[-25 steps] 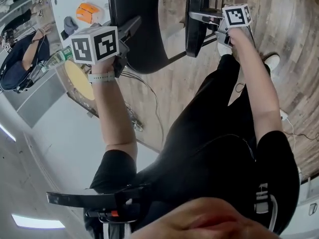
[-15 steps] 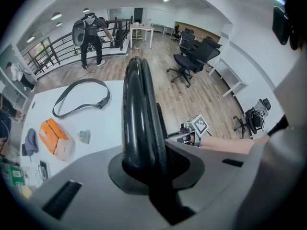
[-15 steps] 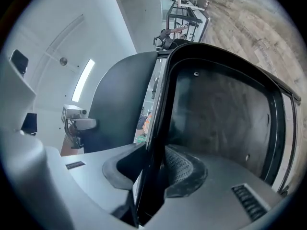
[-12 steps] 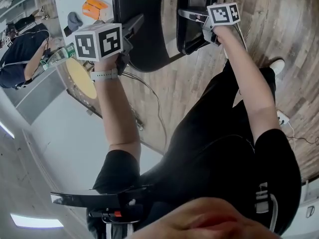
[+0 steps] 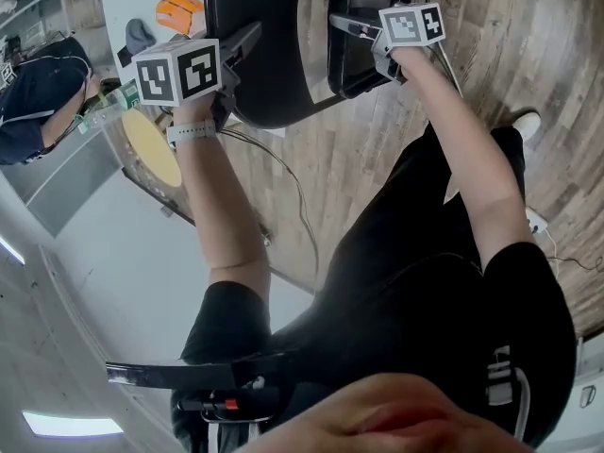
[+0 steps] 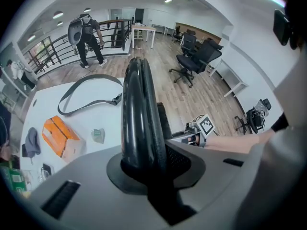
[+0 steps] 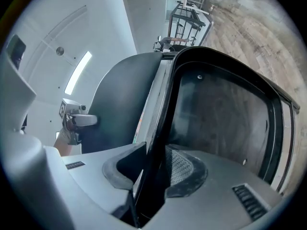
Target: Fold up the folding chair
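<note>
1. Black on brown in the head view: folding chair (image 5: 283,97) up top, over the wood floor (image 5: 528,55). Rim of the chair back (image 5: 274,8) clamped by the left gripper (image 5: 243,47). Rim of the seat (image 5: 354,69) clamped by the right gripper (image 5: 344,25). Seat tipped up and close beside the back, with a thin gap between the two. Looks like the folding step itself, and nearly done.
2. Left gripper view next: looking straight along the thin, shiny edge of the chair back, squeezed between both pads. Just been opening a tiny bit, but with the back between the pads and touched by both. Behind it, a white table (image 6: 81,123) with an orange box (image 6: 60,137) on it. Off to the right, the right gripper, small and far.
3. Right gripper view last: rim of the seat pinched tight between the two pads. Seat big on the right side, chair back just to its left, near but not flat together yet. Tiny at the far rim of the back, the left gripper. Next move, by the look of it: push seat and back toward each other till flat. Calls for firm holds on both rims and a slow, even squeeze, to stop any slipping or pinching.
</note>
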{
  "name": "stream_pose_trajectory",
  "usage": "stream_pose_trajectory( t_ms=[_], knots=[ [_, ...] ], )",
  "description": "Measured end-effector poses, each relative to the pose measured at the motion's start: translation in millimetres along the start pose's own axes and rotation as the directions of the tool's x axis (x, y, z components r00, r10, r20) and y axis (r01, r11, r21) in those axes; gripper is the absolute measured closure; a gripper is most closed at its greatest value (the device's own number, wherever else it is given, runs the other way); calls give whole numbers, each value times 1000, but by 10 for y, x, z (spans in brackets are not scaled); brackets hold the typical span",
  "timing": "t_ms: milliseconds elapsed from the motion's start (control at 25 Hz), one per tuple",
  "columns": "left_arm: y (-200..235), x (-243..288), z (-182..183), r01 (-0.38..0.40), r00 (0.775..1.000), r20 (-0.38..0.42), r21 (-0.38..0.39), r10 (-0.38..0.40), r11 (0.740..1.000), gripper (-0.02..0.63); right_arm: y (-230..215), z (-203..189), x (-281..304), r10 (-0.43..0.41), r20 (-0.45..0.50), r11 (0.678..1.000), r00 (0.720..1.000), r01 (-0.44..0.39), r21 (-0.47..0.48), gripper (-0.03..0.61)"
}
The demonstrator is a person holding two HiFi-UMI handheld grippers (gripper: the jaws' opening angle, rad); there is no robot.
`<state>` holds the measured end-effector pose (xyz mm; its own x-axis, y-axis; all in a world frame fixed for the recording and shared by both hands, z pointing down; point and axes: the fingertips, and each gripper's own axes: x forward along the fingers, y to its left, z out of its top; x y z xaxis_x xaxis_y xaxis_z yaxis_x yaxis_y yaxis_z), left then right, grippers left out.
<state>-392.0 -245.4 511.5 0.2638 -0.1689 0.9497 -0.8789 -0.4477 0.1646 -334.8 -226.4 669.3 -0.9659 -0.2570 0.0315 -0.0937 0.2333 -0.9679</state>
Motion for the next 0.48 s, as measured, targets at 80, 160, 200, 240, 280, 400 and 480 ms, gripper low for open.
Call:
stream_pose_trajectory(
  t_ms=[80, 160, 200, 240, 280, 400, 480],
  knots=[
    [90, 10, -29, -21, 1000, 3, 4, 21, 1000, 528, -15, -15, 63, -26, -9, 999, 1000, 26, -32, 468],
    [112, 10, -42, -23, 1000, 7, 9, 23, 1000, 523, -25, -36, 84, -33, -8, 999, 999, 33, -29, 468],
    [106, 9, -38, -25, 1000, 5, 16, 25, 1000, 523, -23, -37, 81, -29, -6, 999, 1000, 28, -22, 468],
    [99, 8, -27, -28, 1000, 5, 22, 27, 999, 523, -17, -35, 73, -23, -3, 1000, 1000, 23, -21, 466],
    [95, 4, -11, -30, 1000, 11, 24, 29, 999, 519, -10, -31, 63, -18, -3, 999, 1000, 18, -29, 468],
    [119, -50, 39, -41, 997, 73, 11, 40, 999, 471, 7, 17, -1, -21, 18, 998, 1000, 22, -63, 461],
    [169, -121, 35, -54, 993, 109, 17, 52, 998, 448, 29, 113, -72, -37, 56, 996, 998, 41, -74, 432]
  ],
)
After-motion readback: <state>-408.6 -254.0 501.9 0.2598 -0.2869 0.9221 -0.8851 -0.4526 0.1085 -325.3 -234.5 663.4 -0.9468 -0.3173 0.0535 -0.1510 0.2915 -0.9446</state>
